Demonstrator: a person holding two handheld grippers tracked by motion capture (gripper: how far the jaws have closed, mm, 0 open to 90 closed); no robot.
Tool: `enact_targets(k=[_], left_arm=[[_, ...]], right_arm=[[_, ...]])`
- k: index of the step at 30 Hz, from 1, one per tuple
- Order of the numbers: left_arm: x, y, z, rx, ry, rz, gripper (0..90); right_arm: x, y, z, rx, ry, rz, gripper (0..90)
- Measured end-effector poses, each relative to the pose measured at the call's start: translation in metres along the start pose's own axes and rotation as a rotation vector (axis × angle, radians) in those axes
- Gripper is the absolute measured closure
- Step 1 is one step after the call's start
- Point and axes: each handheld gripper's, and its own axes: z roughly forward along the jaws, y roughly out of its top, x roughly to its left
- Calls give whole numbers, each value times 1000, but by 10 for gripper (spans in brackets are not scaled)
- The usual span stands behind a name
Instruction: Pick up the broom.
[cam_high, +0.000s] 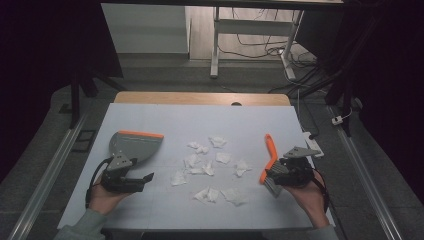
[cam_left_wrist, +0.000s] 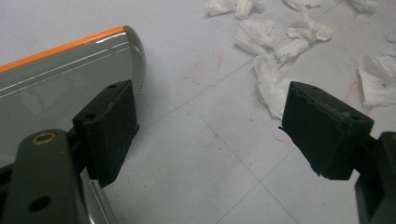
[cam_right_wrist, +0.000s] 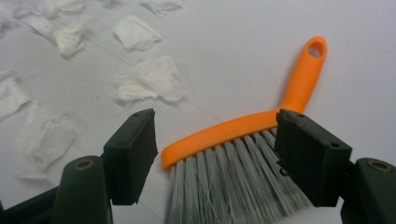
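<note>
Left gripper (cam_high: 142, 178), jaws spread wide and empty, just near of grey orange-edged dustpan (cam_high: 134, 145) at table's left. Crumpled tissue scraps (cam_high: 209, 167) scattered mid-table: light, soft, easily blown. Right gripper (cam_high: 269, 181), jaws wide astride grey bristles of orange hand brush (cam_high: 270, 155), gripping nothing; stiff handle likely the better hold. No legible writing.

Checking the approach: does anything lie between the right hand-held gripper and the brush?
Nothing visible does. The right hand-held gripper has its jaws open, one on either side of the brush, with the paper scraps lying off to the side.
</note>
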Motion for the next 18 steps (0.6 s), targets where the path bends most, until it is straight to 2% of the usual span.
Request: enact_targets(k=[5,8,11,14,18], left_arm=[[-1,0,0,-6,0,9,196],[-1,1,3,4,2,18,197],[-2,1,5,14,8,24,198],[-2,0,3,6,9,22,198],[-1,-1,2,8,14,17,198]], right_arm=[[0,21,8,122,-72,-14,288],[-5,35,16,169,-63,26,290],[-11,51,26,235,-95,41,302],[-21,63,38,293,-119,90,306],[-33,71,55,365,-146,128,305]])
